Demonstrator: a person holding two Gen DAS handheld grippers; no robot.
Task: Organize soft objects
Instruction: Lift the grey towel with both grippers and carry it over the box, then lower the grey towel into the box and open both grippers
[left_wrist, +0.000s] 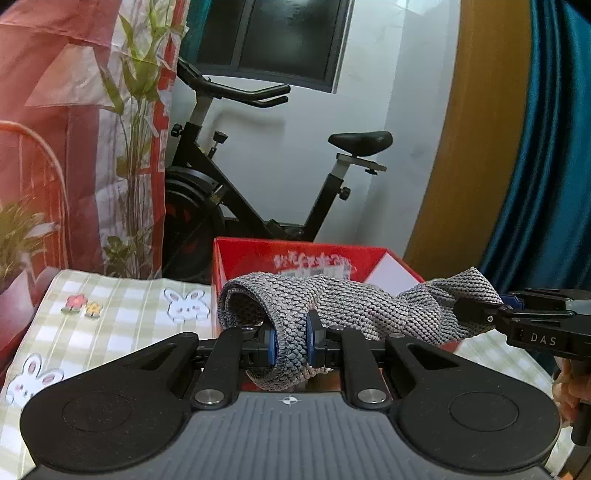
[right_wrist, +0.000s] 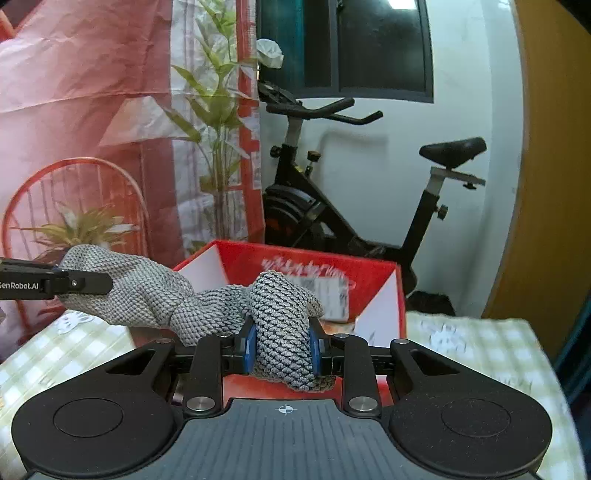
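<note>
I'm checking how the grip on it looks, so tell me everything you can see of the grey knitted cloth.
The grey knitted cloth is a soft, coarse, scale-patterned fabric, bunched and creased. It hangs in the air, stretched between both grippers, in front of the open red box and above the checked tablecloth. The left gripper pinches one folded end between its blue pads; the right gripper clamps the other end. A short tail droops below each grip. The middle sags and twists.
</note>
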